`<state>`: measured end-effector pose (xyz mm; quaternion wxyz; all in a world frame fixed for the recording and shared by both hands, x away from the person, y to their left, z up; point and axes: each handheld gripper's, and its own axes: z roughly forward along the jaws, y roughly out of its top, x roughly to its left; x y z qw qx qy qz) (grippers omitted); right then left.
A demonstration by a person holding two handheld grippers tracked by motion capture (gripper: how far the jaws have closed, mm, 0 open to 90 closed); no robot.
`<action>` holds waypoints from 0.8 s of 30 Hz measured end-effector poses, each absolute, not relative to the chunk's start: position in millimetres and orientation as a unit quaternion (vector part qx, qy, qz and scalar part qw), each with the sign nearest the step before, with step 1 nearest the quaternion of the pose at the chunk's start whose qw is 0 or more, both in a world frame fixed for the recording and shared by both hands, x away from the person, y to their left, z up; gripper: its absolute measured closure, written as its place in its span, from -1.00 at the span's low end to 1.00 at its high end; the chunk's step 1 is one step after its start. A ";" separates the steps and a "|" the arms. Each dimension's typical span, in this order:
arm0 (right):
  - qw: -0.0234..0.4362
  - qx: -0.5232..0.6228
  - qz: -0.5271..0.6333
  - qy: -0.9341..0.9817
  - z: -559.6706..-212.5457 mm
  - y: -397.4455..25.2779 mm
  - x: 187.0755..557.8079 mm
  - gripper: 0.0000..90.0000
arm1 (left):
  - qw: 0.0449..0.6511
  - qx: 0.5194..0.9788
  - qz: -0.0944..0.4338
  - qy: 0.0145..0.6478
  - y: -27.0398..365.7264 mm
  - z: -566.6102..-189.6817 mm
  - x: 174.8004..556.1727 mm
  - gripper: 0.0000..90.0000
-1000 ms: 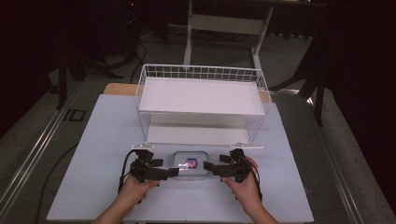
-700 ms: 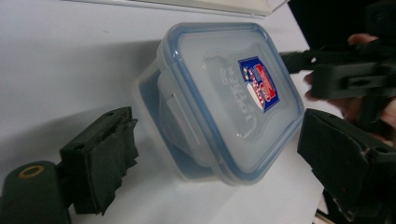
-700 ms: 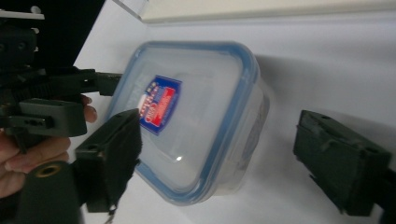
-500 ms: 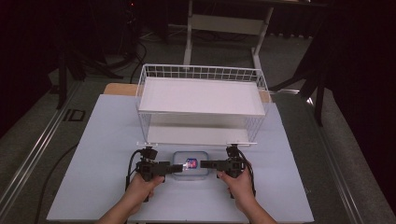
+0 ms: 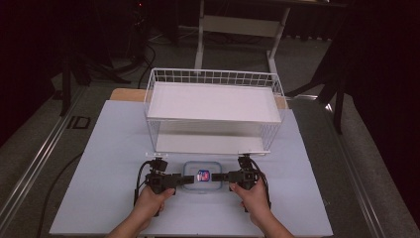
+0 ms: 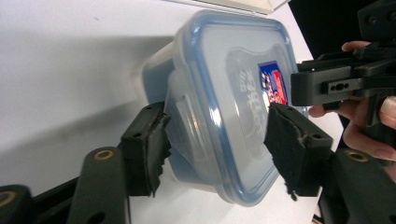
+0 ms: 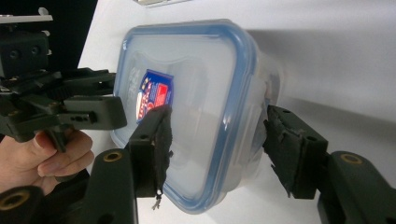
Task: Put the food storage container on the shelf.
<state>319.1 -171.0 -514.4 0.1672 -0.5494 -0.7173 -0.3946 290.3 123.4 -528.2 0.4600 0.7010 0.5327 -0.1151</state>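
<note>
The clear container with the blue-rimmed lid lay on the pale table, directly between the two tools and in front of the white wire rack. The left gripper had its jaws spread wide around the near end of the container; one pad was beside the side wall and the other pad was above the lid, and I cannot tell if they touched it. The right gripper stood also wide open over the opposite end, with one jaw over the lid near the red and blue label and the other jaw beside the wall.
</note>
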 end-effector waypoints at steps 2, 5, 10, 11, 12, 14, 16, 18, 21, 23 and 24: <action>0.160 -0.544 -0.393 -0.724 -511.5 -169.8 315.6 -0.01 | 0.460 0.702 -0.110 0.532 123.5 -525.6 286.8 -0.01; 0.147 -0.538 -0.395 -0.730 -509.2 -168.8 311.2 -0.01 | 0.456 0.702 -0.095 0.539 120.7 -521.1 279.2 0.02; 0.130 -0.530 -0.402 -0.736 -506.7 -168.9 306.8 -0.01 | 0.449 0.708 -0.078 0.540 115.7 -516.9 274.9 0.02; 0.130 -0.530 -0.402 -0.736 -506.7 -168.9 306.8 -0.01 | 0.449 0.708 -0.078 0.540 115.7 -516.9 274.9 0.02; 0.117 -0.525 -0.405 -0.739 -503.3 -169.5 306.6 -0.01 | 0.454 0.707 -0.075 0.537 114.8 -515.5 276.0 0.02; 0.103 -0.522 -0.411 -0.740 -498.4 -170.6 307.1 -0.01 | 0.457 0.707 -0.072 0.535 113.6 -513.2 277.8 0.02; 0.096 -0.520 -0.420 -0.737 -494.2 -172.3 308.7 -0.01 | 0.466 0.703 -0.067 0.532 113.2 -508.8 281.2 0.03; 0.085 -0.519 -0.428 -0.735 -488.1 -173.9 311.3 -0.01 | 0.473 0.703 -0.063 0.527 112.2 -502.9 287.6 0.03; 0.078 -0.520 -0.433 -0.732 -484.4 -175.4 313.7 -0.01 | 0.481 0.707 -0.056 0.516 110.3 -495.5 297.7 0.04; 0.077 -0.521 -0.438 -0.728 -480.7 -178.0 317.4 -0.01 | 0.486 0.708 -0.051 0.510 109.1 -492.6 301.3 0.04; 0.079 -0.523 -0.441 -0.725 -479.0 -180.5 321.1 -0.01 | 0.486 0.712 -0.045 0.504 107.1 -489.2 307.0 0.04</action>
